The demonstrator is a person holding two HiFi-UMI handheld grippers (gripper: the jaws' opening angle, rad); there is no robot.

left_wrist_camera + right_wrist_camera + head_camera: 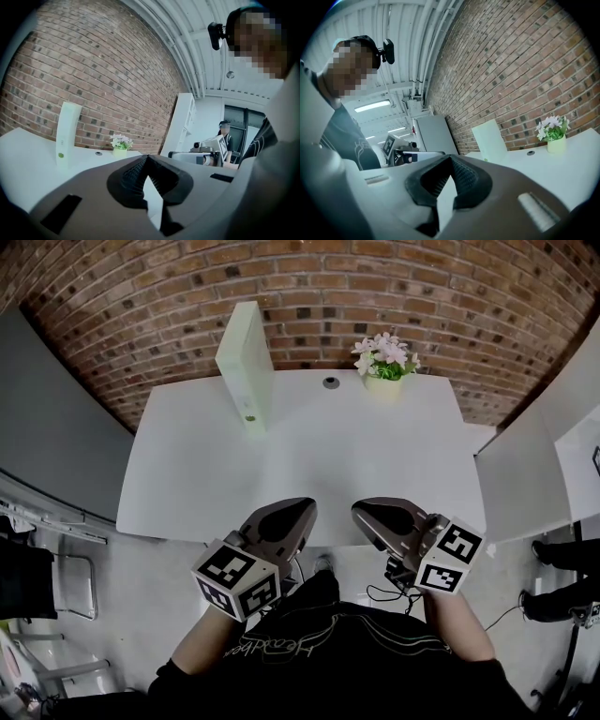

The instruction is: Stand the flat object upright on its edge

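The binder [246, 367] stands upright on its edge in the upper left-centre of the head view, on the far part of the table [309, 456] close to the brick wall [394, 287]. A flower pot [384, 364] stands well apart from it to the right. In the lower middle of the frame, over the near edge of the table, I hold my left gripper [306, 508] and right gripper [360, 512] side by side, both with jaws closed together and nothing between them.
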